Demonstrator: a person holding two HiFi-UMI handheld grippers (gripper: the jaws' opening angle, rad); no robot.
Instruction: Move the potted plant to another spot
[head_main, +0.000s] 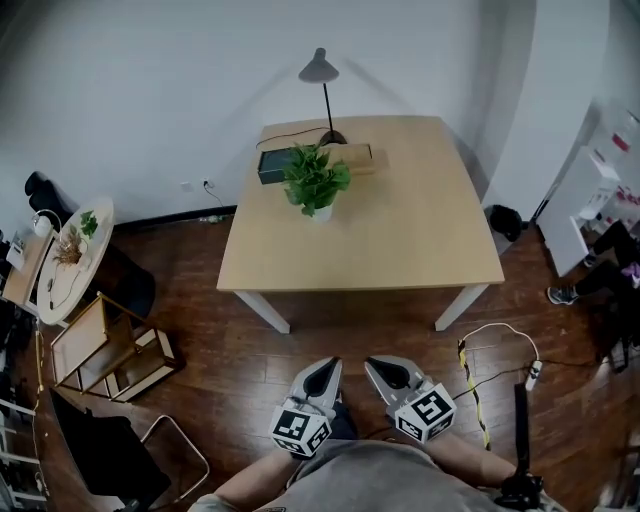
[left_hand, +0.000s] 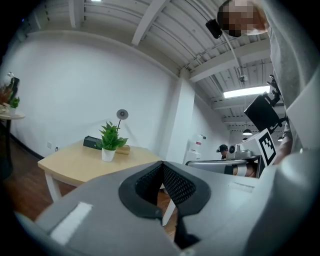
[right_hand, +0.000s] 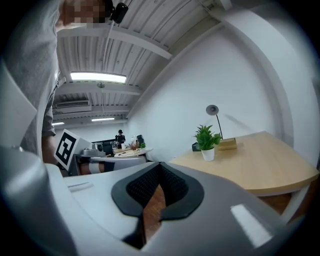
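Note:
A green potted plant (head_main: 314, 182) in a small white pot stands toward the back of the square wooden table (head_main: 400, 240). It also shows far off in the left gripper view as the plant (left_hand: 110, 140) and in the right gripper view as the plant (right_hand: 206, 141). My left gripper (head_main: 328, 366) and right gripper (head_main: 380, 364) are side by side over the floor, well short of the table's near edge. Both are shut with nothing between the jaws. The two gripper views show the closed left gripper (left_hand: 162, 164) and right gripper (right_hand: 160, 165) pointing roughly level toward the table.
A black desk lamp (head_main: 322, 90), a dark box (head_main: 274, 164) and a wooden block (head_main: 350, 157) sit behind the plant. A round side table (head_main: 72, 262) and a wooden rack (head_main: 108, 347) stand at left. Cables and a power strip (head_main: 500, 370) lie on the floor at right, near a white shelf (head_main: 585, 200).

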